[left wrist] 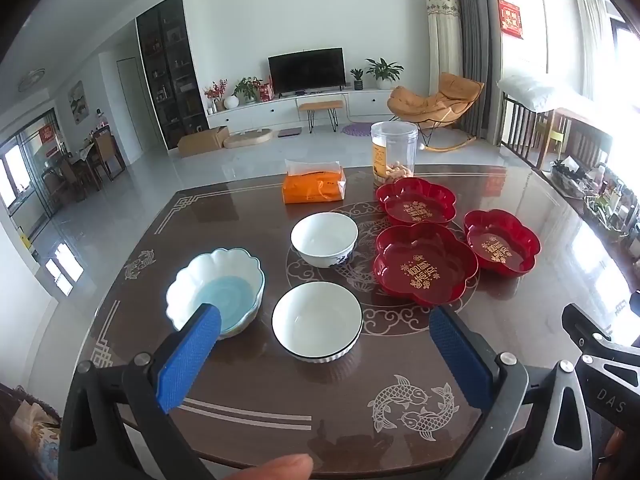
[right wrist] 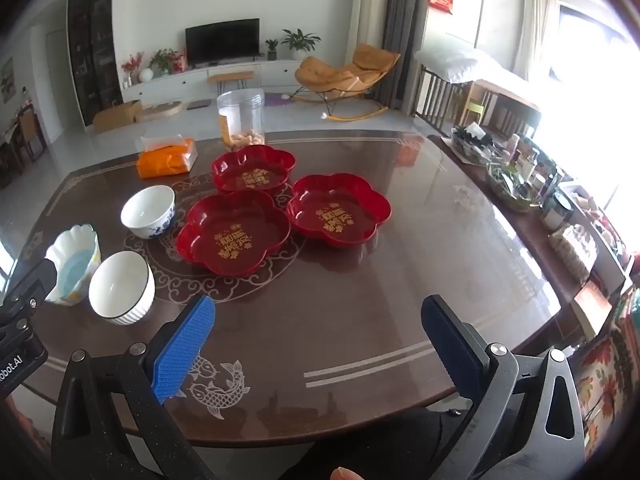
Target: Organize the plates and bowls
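Your left gripper hangs over the near edge of the table, jaws spread wide, nothing between them. Directly between the two blue pads sits the ribbed white bowl, upright and bare inside. The left pad overlaps the scalloped bowl with the blue centre, which stands just left of the ribbed one; whether pad and bowl touch, you cannot tell from this angle. Beyond those two, the white bowl with blue painting stands alone near the table's middle.

Your right gripper is also wide open and holds nothing, hovering above bare tabletop at the near edge. Ahead of it lie three red flower-shaped plates with gold lettering: the near plate, the right plate close beside it, and the far plate behind both. They crowd together; contact between rims is unclear. The three bowls sit to their left in this view.

Farther back, an orange tissue pack and a clear jar stand at the far edge of the table.
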Demonstrator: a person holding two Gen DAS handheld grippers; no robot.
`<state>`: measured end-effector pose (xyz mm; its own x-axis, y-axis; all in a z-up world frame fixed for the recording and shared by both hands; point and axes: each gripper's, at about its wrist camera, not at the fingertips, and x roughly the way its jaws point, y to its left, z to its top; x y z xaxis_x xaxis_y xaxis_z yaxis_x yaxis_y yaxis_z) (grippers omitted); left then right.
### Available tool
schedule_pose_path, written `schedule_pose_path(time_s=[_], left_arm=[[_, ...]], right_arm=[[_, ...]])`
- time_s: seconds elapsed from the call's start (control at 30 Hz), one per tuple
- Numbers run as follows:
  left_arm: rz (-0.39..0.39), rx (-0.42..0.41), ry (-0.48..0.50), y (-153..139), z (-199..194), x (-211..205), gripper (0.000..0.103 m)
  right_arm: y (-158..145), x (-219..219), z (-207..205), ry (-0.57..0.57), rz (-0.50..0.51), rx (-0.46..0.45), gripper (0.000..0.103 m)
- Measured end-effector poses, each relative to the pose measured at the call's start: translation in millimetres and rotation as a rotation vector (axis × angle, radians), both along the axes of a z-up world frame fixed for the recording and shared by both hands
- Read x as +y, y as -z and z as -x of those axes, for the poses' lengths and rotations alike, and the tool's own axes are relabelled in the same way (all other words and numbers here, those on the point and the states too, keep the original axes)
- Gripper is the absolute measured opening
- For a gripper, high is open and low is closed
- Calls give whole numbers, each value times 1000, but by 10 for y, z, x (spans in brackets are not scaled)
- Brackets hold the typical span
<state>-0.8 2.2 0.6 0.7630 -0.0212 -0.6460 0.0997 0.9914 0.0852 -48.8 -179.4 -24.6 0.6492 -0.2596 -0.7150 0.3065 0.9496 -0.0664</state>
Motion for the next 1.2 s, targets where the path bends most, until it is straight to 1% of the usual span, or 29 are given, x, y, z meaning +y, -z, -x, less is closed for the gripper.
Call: schedule_pose_path(time_s=[0.03,0.13,0.17,0.4,0.63,0.83,1.17,1.2], left_arm=[[-6,11,3,4,-23,-31,103],[0,13,2,12,-26,-7,103],[-10,7,0,34,-9,-56,103],[7,41,-7,55,-82,14,103],[9,47,-7,79,-100,6,103],[12,56,-11,110,-122,9,103],[10,64,-6,151,-131,-7,103],[9,65,-6,149,-131,-10,103]], right_arm=[[-2,2,0,0,1,-2,102],[-4,0,-4,-3,3,-3,102],[-10,15,-2,-1,11,-4,102],[3,16,-4,0,17,-4,102],[-21,-5,-25,0,15,-2,102],[32,17,-67,1,9,5,102],[23,51,-73,-2,5,7,102],[66,-24,-55,-3,-2,7,102]])
